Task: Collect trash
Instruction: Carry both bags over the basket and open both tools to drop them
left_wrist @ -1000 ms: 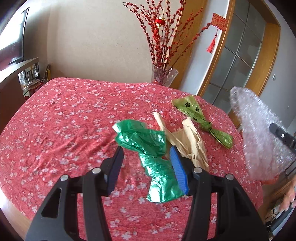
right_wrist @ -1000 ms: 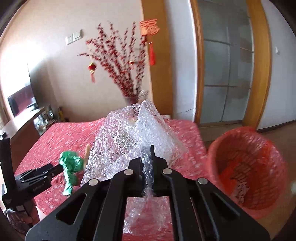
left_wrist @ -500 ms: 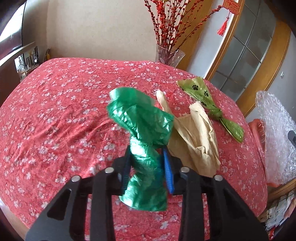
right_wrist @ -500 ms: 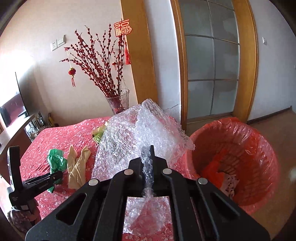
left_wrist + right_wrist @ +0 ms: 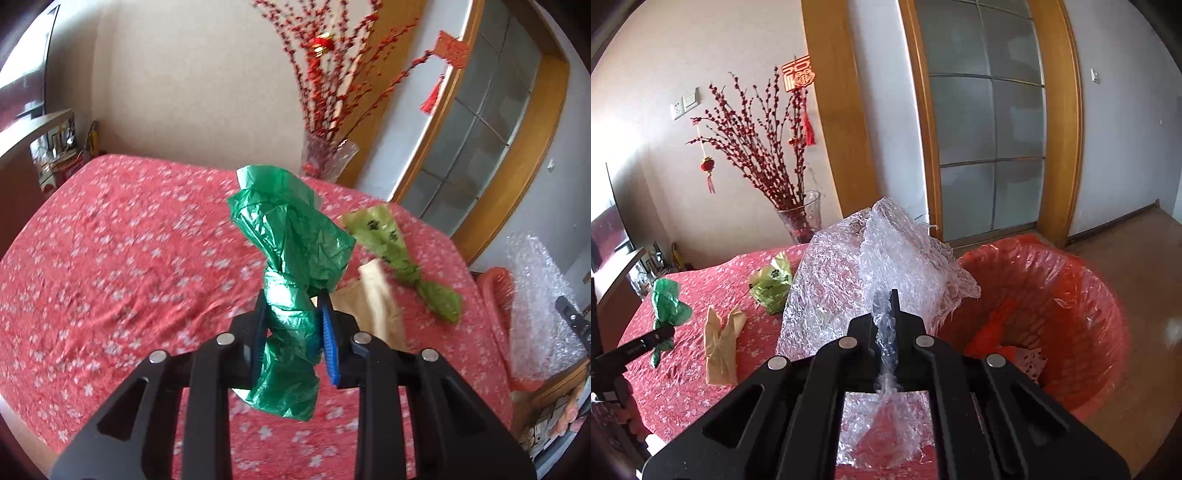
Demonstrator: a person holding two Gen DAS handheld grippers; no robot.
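My left gripper (image 5: 293, 299) is shut on a crumpled dark green plastic bag (image 5: 291, 240) and holds it above the red flowered tablecloth (image 5: 122, 258). My right gripper (image 5: 884, 295) is shut on a sheet of clear bubble wrap (image 5: 886, 254), held beside the red-lined trash basket (image 5: 1082, 295). A tan paper bag (image 5: 380, 306) and a light green paw-print bag (image 5: 395, 243) lie on the table. In the right wrist view the green bag (image 5: 666, 302), tan bag (image 5: 720, 343) and paw-print bag (image 5: 772, 284) show at left.
A glass vase with red berry branches (image 5: 328, 158) stands at the table's far edge. The trash basket holds some red and white scraps (image 5: 1001, 332). A wood-framed glass door (image 5: 986, 122) is behind it. A dark cabinet (image 5: 22, 147) stands left of the table.
My left gripper closed on the green bag and lifted it off the table. My right gripper carried the bubble wrap rightward, closer to the basket.
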